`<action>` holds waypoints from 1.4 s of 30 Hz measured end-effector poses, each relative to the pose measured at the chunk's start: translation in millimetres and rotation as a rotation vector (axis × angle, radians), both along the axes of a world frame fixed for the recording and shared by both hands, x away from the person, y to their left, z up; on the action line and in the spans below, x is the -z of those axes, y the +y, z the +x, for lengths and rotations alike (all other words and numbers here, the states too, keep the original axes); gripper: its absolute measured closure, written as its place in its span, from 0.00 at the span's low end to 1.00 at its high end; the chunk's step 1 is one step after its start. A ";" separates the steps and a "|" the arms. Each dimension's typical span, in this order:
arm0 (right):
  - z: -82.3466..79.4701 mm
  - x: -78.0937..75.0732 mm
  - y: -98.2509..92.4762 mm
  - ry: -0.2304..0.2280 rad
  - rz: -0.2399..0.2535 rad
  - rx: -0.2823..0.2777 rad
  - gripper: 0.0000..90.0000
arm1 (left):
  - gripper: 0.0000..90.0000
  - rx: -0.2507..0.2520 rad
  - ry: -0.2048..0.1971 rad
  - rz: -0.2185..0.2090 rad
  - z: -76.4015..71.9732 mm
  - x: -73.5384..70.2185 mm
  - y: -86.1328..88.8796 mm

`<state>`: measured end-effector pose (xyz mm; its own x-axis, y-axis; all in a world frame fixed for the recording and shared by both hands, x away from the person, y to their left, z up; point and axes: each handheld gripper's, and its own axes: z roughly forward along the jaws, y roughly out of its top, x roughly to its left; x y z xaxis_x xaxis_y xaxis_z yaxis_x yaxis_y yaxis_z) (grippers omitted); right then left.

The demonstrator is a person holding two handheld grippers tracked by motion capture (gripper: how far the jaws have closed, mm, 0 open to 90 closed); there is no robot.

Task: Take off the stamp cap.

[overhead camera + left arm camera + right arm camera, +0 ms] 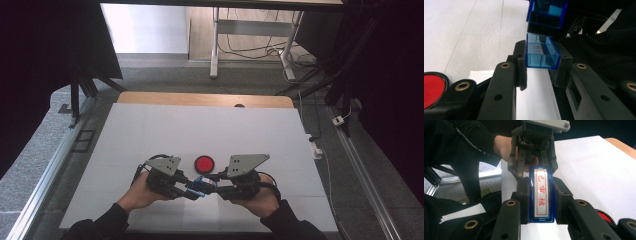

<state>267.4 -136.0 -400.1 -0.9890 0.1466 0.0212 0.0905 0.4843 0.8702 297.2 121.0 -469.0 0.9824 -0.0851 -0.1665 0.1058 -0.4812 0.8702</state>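
Hands, high view: the person's two hands are seen at the near edge, the left claw (192, 191) and the right claw (216, 189) pointed at each other, with a small blue piece (202, 183) between them.
Worktop, high view: the white-covered worktop (150, 135) is shown with a round red disc in a black rim (204, 163) lying just beyond the two claws.
Left claw, left gripper view: a translucent blue plastic cap, open and box-shaped (541, 53), is clenched between the jaws, clear of the worktop.
Beyond it, left gripper view: the translucent blue stamp body (547, 13) is seen just past the cap's mouth, with a narrow gap between the two.
Right claw, right gripper view: the stamp body is gripped by its long sides, its white face with red characters (541, 193) turned toward the camera.
Far side, right gripper view: the left claw is seen just beyond the stamp's far end.
Stage, judged: cap and stamp appear separated; whether they are being joined or parted cannot be told.
Risk, judged: if the two are pushed together out of line, the cap could be jammed askew or popped out of the jaws.
Second risk: the printing face could be smeared if brushed by a jaw.
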 end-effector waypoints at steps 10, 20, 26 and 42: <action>1.0 -1.3 -3.3 -0.018 0.013 0.024 0.79 | 0.76 -0.027 -0.003 0.057 -3.6 1.0 -0.8; 1.4 -1.4 -5.2 -0.022 0.006 0.046 0.79 | 0.76 -0.127 -0.019 0.120 -11.2 -4.5 5.3; 2.4 -1.1 -7.1 -0.016 0.012 0.069 0.79 | 0.76 -0.214 -0.033 0.158 -16.9 -8.7 11.9; 4.7 -0.7 -10.3 -0.017 0.001 0.109 0.79 | 0.76 -0.460 -0.045 0.161 -42.5 -19.4 44.6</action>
<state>272.1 -146.3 -399.4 -0.9673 0.2536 0.0045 0.1276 0.4711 0.8728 254.7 165.6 -449.6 0.9185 0.3829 -0.0984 0.3031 -0.5224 0.7970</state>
